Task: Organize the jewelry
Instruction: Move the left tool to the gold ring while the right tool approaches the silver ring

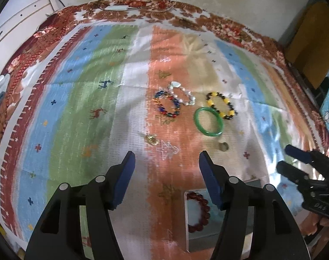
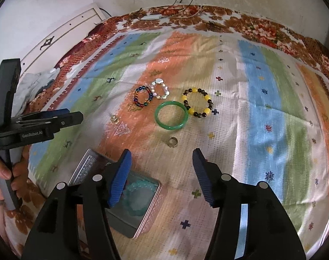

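On the striped cloth lie a green bangle, a yellow-and-black bead bracelet, a multicoloured bead bracelet, a white shell bracelet, a gold ring and a silver ring. An open metal tin holds a dark red bead bracelet. My left gripper is open and empty, hovering near the tin. My right gripper is open and empty above the tin's right side.
The cloth covers a bed with a floral blanket along the far edge. A white wall with cables is behind. A white headboard stands at the left. A wooden cabinet is at the right.
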`<move>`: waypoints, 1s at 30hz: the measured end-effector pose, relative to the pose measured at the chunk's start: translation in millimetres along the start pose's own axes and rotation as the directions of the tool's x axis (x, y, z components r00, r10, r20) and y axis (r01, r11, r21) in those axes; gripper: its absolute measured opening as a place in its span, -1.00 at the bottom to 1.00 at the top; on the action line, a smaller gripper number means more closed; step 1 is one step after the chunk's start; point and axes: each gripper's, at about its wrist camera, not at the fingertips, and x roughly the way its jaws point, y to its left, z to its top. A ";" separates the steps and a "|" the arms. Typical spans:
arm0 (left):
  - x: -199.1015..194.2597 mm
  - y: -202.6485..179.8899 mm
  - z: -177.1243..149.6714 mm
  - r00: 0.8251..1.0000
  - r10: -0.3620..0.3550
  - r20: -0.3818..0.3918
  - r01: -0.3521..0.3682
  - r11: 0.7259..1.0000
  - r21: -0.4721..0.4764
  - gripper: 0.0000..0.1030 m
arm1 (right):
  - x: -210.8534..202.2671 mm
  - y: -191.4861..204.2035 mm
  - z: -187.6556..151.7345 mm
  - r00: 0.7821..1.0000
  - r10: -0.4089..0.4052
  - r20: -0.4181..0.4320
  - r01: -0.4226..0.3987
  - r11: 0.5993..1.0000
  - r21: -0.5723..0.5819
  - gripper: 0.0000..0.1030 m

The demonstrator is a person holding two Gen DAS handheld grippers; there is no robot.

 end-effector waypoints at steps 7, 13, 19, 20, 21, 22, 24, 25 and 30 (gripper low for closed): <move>25.9 4.4 14.9 0.998 0.035 -0.053 -0.034 0.999 0.014 0.19 | 16.1 -3.5 7.5 0.999 -0.021 -0.029 0.021 1.000 -0.001 0.22; 46.9 -1.7 23.6 0.993 0.077 -0.091 -0.072 0.996 0.056 0.19 | 35.8 -6.9 15.4 0.997 -0.018 -0.069 0.019 1.000 0.016 0.22; 62.4 3.6 29.4 0.988 0.091 -0.122 -0.085 0.995 0.051 0.19 | 49.3 -3.4 19.4 0.997 -0.025 -0.079 0.024 1.000 -0.014 0.22; 65.7 5.9 30.7 0.987 0.090 -0.130 -0.085 0.995 0.047 0.19 | 50.4 -3.7 20.4 0.996 -0.025 -0.080 0.024 1.000 -0.016 0.22; 68.2 7.4 31.2 0.987 0.090 -0.135 -0.085 0.996 0.042 0.19 | 52.5 -4.6 21.8 0.996 -0.024 -0.081 0.023 1.000 -0.016 0.22; 71.5 9.5 32.1 0.986 0.091 -0.142 -0.087 0.996 0.035 0.19 | 54.6 -5.8 23.0 0.996 -0.025 -0.083 0.024 1.000 -0.012 0.22; 77.8 11.7 33.5 0.984 0.096 -0.153 -0.092 0.995 0.032 0.19 | 61.7 -8.0 25.7 0.995 -0.017 -0.099 0.017 1.000 -0.004 0.22; 80.4 12.2 33.9 0.983 0.097 -0.158 -0.093 0.995 0.032 0.19 | 65.1 -8.9 26.8 0.994 -0.012 -0.108 0.012 1.000 0.001 0.22; 91.1 11.5 37.1 0.979 0.108 -0.175 -0.103 0.994 0.040 0.19 | 80.7 -12.6 29.3 0.989 0.006 -0.148 -0.003 1.000 0.025 0.22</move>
